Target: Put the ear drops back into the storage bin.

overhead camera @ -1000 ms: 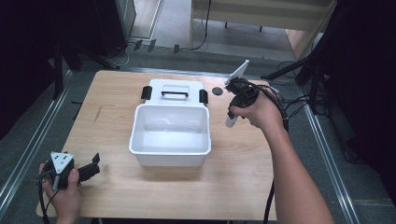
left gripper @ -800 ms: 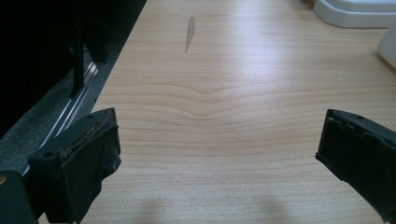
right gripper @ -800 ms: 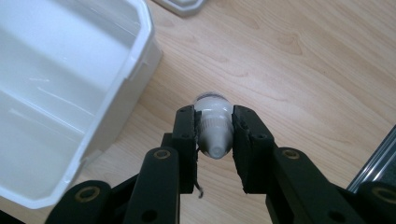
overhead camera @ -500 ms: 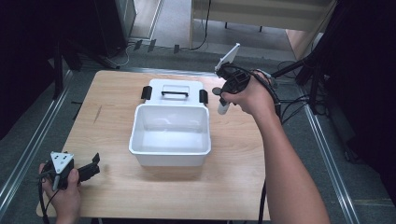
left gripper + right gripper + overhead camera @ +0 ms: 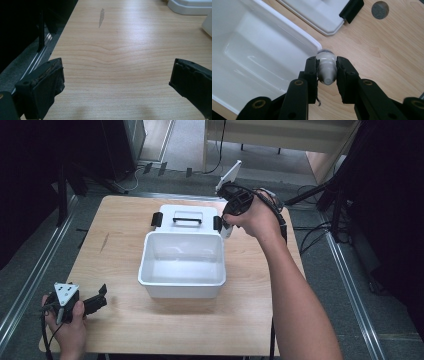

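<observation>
1. Above the box (image 5: 182, 265) corner, the right gripper (image 5: 326, 68) pinches a small white bottle (image 5: 326, 67), moved leftward toward the box
2. Left gripper (image 5: 116, 77) rests spread wide on the table (image 5: 125, 50)

Right gripper (image 5: 326, 68): black jaws with brass-ringed screw holes. Left gripper (image 5: 95, 303): black, grey three-cornered plate on top, black cable trailing toward 6 o'clock.
</observation>
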`<state>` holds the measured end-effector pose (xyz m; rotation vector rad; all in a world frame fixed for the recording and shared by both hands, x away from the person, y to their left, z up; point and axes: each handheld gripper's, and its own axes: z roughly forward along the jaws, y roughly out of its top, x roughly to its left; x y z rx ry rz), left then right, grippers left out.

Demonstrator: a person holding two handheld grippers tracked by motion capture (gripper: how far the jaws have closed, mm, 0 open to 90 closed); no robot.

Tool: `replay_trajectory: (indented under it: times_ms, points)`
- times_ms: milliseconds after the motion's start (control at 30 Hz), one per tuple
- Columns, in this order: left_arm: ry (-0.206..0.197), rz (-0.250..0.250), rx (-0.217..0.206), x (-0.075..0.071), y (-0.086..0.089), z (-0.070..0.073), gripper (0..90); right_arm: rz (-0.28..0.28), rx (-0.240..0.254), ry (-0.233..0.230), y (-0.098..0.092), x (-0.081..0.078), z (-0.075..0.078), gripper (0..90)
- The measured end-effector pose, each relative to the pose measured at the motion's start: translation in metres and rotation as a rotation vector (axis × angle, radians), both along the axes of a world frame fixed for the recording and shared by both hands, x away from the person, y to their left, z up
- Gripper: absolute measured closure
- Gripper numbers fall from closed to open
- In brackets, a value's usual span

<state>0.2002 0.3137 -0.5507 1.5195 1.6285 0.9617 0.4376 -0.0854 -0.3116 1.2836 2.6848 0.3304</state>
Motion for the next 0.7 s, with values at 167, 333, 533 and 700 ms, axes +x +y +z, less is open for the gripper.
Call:
replay_trajectory:
  times_ms: [167,333,533,700]
  points:
    - [-0.001,0.001,-0.002,0.0,0.0,0.0,0.0,0.016,0.006,0.006,0.012,0.001,-0.004,72.5]
    - [-0.002,0.001,-0.003,0.0,0.0,0.0,0.0,0.028,0.007,0.013,0.018,0.001,-0.008,72.5]
    - [-0.002,0.0,-0.003,0.0,0.0,0.0,0.0,0.034,0.015,0.017,0.022,0.003,-0.014,72.5]
    - [-0.004,-0.001,-0.002,0.0,0.0,0.0,0.0,0.045,0.023,0.029,0.023,0.001,-0.015,72.5]
